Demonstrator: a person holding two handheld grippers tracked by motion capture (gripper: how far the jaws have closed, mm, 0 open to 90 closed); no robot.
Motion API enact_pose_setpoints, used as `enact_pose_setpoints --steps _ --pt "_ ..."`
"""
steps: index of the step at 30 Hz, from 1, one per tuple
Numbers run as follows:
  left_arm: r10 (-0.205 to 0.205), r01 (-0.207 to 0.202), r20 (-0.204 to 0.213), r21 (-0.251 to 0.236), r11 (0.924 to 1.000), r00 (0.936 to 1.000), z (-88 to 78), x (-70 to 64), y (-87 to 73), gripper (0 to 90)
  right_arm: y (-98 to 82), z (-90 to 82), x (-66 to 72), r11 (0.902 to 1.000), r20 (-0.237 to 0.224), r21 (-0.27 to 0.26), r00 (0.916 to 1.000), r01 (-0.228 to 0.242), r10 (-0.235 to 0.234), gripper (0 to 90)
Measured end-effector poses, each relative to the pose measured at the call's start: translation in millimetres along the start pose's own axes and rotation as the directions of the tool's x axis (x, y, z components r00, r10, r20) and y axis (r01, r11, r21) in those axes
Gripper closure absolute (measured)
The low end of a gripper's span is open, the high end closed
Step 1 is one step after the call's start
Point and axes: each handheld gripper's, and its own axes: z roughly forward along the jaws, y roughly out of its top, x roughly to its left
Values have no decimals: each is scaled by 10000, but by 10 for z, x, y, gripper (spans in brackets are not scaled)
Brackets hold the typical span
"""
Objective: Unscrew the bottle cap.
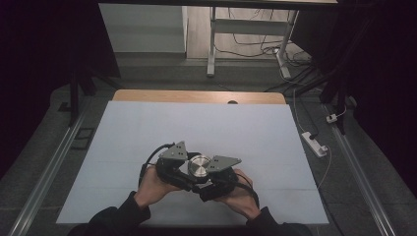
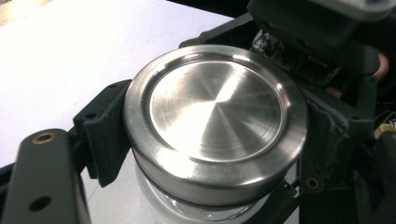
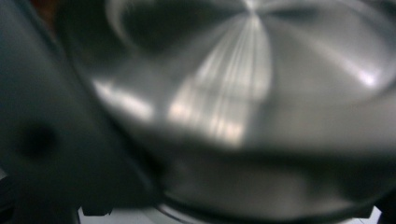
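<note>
High view: we hold jar with steel lid (image 1: 199, 165) above white mat (image 1: 147, 132), near its front edge. Left gripper (image 1: 183, 169) clamped on lid; right gripper (image 1: 212, 178) clamped on jar below. Grips done; unscrewing apparently left.

no legible text, no labels, no brand marks, no numbers on anything in view

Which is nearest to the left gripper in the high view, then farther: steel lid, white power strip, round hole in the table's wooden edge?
1. Steel lid, at the left gripper.
2. Round hole, far table edge.
3. White power strip, on the floor, right.
</note>
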Motion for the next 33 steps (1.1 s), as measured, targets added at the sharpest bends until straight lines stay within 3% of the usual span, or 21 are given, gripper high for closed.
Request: enact_pose_setpoints --steps 22,33 --pt "122 -126 -207 -196 9997 9997 -303 -14 -4 192 0 -93 -107 9990 174 -316 9993 -319 324 142" --pt "-23 19 -173 -227 9997 9998 -411 -65 -127 192 5 -134 -163 9989 508 -381 9983 -279 298 142"
